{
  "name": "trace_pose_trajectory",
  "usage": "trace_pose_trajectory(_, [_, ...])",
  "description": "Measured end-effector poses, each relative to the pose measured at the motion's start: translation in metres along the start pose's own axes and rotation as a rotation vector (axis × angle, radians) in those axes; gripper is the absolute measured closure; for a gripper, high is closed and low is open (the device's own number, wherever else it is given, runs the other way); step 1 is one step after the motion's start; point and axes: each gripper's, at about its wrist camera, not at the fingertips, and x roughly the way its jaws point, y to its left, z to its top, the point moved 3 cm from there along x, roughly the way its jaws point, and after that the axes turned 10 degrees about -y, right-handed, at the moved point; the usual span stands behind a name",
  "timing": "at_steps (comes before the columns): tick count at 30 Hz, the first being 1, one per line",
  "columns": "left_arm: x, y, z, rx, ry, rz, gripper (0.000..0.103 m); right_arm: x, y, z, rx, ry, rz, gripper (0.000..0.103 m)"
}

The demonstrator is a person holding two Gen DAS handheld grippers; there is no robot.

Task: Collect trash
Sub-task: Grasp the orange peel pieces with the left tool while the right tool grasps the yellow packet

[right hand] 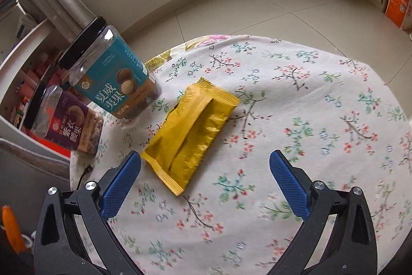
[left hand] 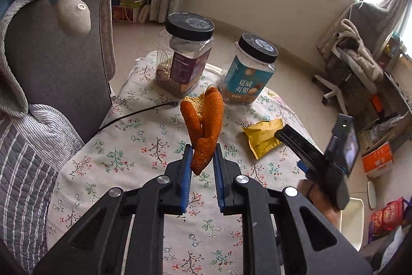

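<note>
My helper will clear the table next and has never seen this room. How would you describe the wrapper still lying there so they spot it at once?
Find the table under the flowered cloth. Near its middle, beside the teal-labelled jar, lies the yellow wrapper, flat and crinkled, just ahead of the open right gripper. It is the only plain yellow, flat item; the jars stand upright with black lids, and the orange peel is held in the left gripper.

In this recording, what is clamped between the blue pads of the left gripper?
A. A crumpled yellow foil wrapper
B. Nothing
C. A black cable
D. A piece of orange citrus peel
D: the left gripper is shut on the piece of orange citrus peel, while the yellow foil wrapper lies on the floral tablecloth ahead of the open right gripper.
</note>
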Motion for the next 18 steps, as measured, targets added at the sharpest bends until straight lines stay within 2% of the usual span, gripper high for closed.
trace_pose_trajectory(6, [-0.006,0.008,0.006,0.006,-0.019,-0.001,0.087,0.046,0.010,-0.003,0.083,0.037,-0.101,0.007])
trace_pose_trajectory(7, [-0.006,0.008,0.006,0.008,-0.015,-0.001,0.087,0.055,0.011,-0.006,0.075,0.061,-0.123,0.007])
trace_pose_trajectory(9, [-0.004,0.010,0.005,0.012,-0.010,0.004,0.087,0.056,0.017,-0.006,-0.017,0.047,-0.157,0.009])
trace_pose_trajectory(10, [-0.003,0.011,0.005,0.010,-0.006,0.005,0.087,0.056,0.021,-0.007,-0.063,0.049,-0.158,0.014])
trace_pose_trajectory(12, [-0.001,0.013,0.006,0.005,0.000,0.009,0.087,0.052,0.022,-0.009,-0.118,0.044,-0.149,0.040])
trace_pose_trajectory(13, [-0.001,0.013,0.006,0.005,0.001,0.011,0.087,0.049,0.020,-0.011,-0.135,0.043,-0.140,0.044])
trace_pose_trajectory(15, [0.000,0.012,0.006,0.003,0.010,0.003,0.087,0.041,0.012,-0.013,-0.155,0.043,-0.115,0.062])
trace_pose_trajectory(18, [-0.004,0.009,0.006,0.002,0.011,-0.016,0.087,0.024,-0.004,-0.014,-0.137,0.068,-0.055,0.071])
